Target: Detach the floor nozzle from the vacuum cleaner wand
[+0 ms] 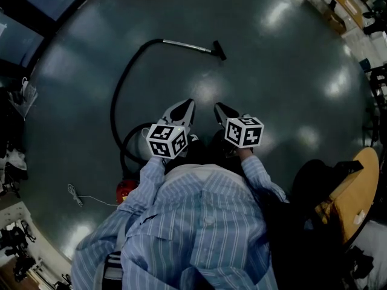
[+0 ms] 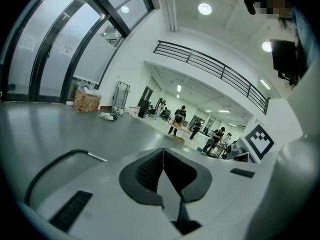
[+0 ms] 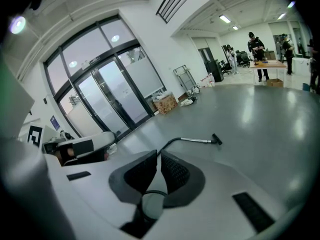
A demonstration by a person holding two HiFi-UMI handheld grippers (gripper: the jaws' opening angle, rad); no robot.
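The floor nozzle (image 1: 219,50) sits on the end of the wand (image 1: 187,45), well ahead of both claws. The left claw (image 1: 188,105) is pressed together and the right claw (image 1: 218,108) is all but shut, both empty, so reaching in without spreading them would only knock it aside. If just 1 claw pulls, wand and hose (image 1: 119,89) would likely drag across the glossy grey floor (image 1: 284,71) instead of separating. Around lies a wide hall with glass doors (image 3: 105,104), a balcony railing (image 2: 210,65) and people (image 2: 176,120) at distant tables.
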